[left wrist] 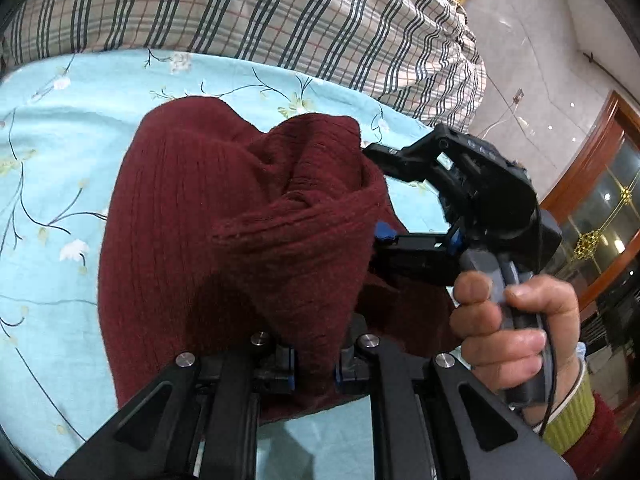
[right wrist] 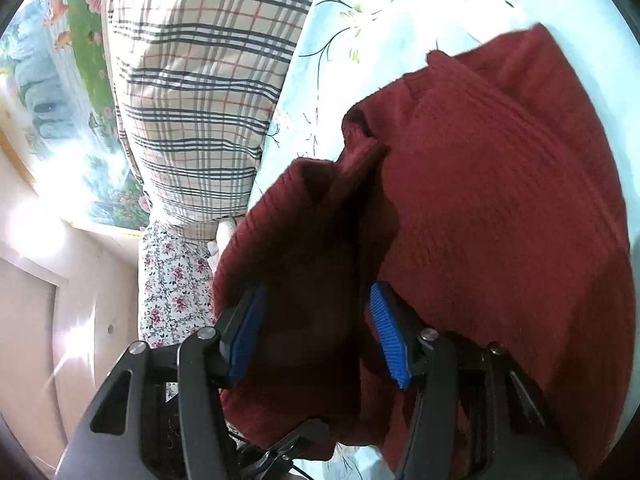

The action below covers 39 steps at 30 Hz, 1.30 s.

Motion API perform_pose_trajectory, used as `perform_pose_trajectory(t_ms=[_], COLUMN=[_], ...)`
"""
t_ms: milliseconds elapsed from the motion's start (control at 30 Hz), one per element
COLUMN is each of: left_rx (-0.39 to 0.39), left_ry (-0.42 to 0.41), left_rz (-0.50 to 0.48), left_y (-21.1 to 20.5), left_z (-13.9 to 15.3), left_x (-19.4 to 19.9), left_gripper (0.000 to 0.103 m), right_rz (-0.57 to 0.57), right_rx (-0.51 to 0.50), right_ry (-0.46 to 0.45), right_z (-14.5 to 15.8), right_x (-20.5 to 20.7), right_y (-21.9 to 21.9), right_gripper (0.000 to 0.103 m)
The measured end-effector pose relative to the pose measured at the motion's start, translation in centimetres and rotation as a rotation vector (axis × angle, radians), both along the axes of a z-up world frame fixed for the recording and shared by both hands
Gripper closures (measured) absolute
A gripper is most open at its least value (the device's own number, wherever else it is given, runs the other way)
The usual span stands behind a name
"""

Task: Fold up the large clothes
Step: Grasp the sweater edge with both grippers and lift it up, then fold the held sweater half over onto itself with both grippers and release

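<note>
Lying on a floral blue bedsheet (left wrist: pixel 52 184), the maroon sweater (left wrist: pixel 192 216) is pinched by the left hand-held gripper (left wrist: pixel 314 364), the right (right wrist: pixel 316 336) standing open.

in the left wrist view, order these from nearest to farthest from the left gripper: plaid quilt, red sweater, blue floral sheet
1. red sweater, pinched in the left gripper at the bottom centre.
2. blue floral sheet, spread under the sweater and out to the left.
3. plaid quilt, heaped across the top, beyond the sheet.

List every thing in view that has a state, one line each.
Maroon sweater: bunched, partly lifted off the sheet.
Left gripper: shut on sweater fabric.
Right gripper: open, fabric between its pads.
Floral sheet: spread flat.
Plaid quilt: heaped behind.
</note>
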<state>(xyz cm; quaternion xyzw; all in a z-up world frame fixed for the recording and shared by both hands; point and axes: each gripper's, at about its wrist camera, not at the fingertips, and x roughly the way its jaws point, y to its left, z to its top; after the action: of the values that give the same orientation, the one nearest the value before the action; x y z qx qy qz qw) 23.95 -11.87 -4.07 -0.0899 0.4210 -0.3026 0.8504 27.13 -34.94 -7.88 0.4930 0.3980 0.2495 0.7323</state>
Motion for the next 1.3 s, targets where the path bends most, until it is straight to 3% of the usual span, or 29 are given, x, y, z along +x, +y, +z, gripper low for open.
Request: perform_pose_trajectory(t_ms=[100,167,200,300,367,433,467,667,767,900,1033,1133,1300], left_rx=[-0.007,-0.001,0.013,0.045,0.063,0.071,0.079,-0.001,0.010,0.103,0.086,0.082,0.070], left_ry=[0.022,0.016,0.009,-0.017,-0.036,-0.052,-0.062,-0.139,-0.146,-0.071,-0.018,-0.028,0.014], left_rz=[0.018,0.020,0.020,0.019,0.017,0.012,0.015,-0.034,-0.088,-0.131,-0.137,-0.154,-0.166], left_y=[0.3,0.6,0.3,-0.2,-0.4,-0.5,-0.6,-2.2,-5.0,-8.3,-8.2,-8.0,-6.8], left_z=[0.1,-0.1,-0.1,0.0,0.5,1.1,1.5,5.5,4.9,-0.4,-2.3,-2.4,-2.5], left_x=[0.3,0.0,-0.2,-1.0,-1.4,-1.5,-1.5,-1.7,-2.2,-2.0,-1.9,-1.9,-1.7], left_gripper=[0.092,0.092,0.092,0.092,0.092,0.092,0.092,0.092,0.091,0.091,0.091,0.091,0.083], right_rz=[-0.061,-0.075,-0.075,-0.025,0.003,0.054,0.070,0.076,0.027,-0.010,-0.021,-0.029,-0.013], right_rx=[0.070,0.106,0.070,-0.047,-0.152,-0.209,-0.219,-0.306,-0.370,-0.435,-0.467,-0.434,-0.540], right_ry=[-0.017,-0.031,-0.025,0.001,0.014,0.019,0.019,-0.165,-0.240,-0.134,-0.031,-0.066,-0.069], right_z=[0.3,0.4,0.6,1.2,1.7,2.3,2.4,8.3,10.2,5.9,1.3,1.9,2.2], right_x=[-0.7,-1.6,-1.8,-0.8,0.2,1.6,2.0,1.0,-0.9,-0.7,-0.7,-1.0,-0.3], right_y=[-1.8,-2.4,-2.5,-0.9,0.5,2.2,2.7,1.7,-1.0,-3.7,-5.1,-5.6,-4.2], right_gripper=[0.047,0.035,0.029,0.029,0.044,0.076,0.083,0.087,0.087,0.087,0.087,0.087,0.086])
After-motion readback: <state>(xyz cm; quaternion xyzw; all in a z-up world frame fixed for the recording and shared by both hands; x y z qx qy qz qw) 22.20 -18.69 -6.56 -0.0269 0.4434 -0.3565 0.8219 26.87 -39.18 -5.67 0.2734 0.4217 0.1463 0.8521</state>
